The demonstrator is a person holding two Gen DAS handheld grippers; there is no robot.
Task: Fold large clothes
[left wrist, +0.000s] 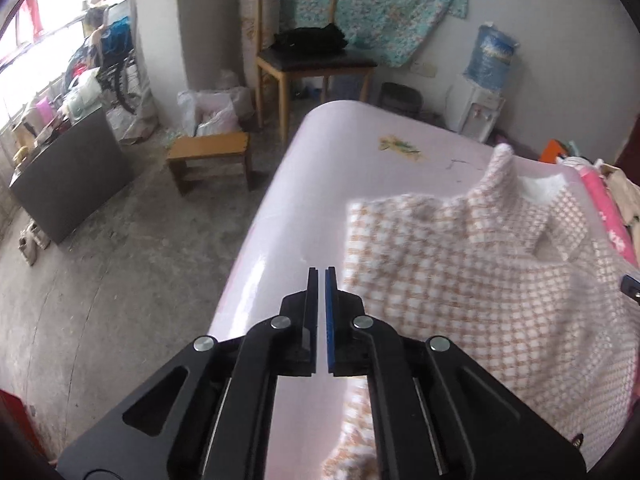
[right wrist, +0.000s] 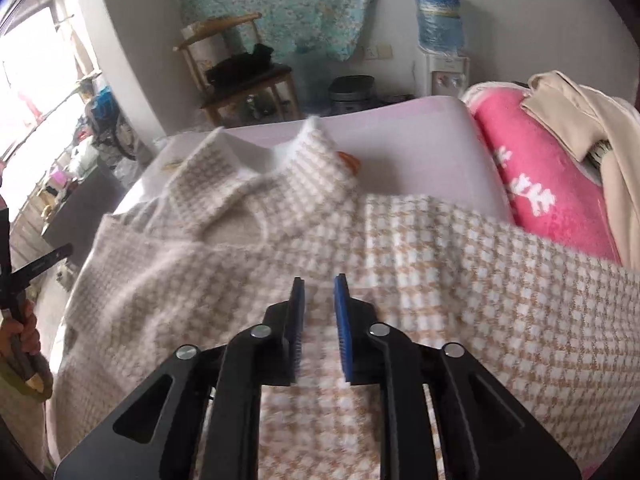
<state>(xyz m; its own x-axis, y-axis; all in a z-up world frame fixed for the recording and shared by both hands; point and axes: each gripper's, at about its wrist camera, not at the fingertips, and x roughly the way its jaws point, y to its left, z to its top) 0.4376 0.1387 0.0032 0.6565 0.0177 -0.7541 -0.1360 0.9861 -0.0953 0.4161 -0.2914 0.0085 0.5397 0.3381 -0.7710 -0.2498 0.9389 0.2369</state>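
Note:
A tan-and-white checked fleece coat [left wrist: 460,280] lies spread on a pale pink surface [left wrist: 320,168], its collar pointing away from me. My left gripper [left wrist: 320,270] is shut with nothing between its blue pads. It hangs over the bare pink surface just left of the coat's edge. In the right wrist view the same coat [right wrist: 440,260] fills the foreground, its collar [right wrist: 264,168] standing up at the far end. My right gripper [right wrist: 320,278] stands open above the coat's middle, and no fabric is pinched between its pads.
A pink blanket [right wrist: 540,184] and a beige garment [right wrist: 592,120] are piled at the right. On the floor to the left stand a wooden stool [left wrist: 208,156], a chair [left wrist: 312,52] with black clothing and a dark cabinet [left wrist: 72,184]. A water dispenser [left wrist: 480,108] stands beyond.

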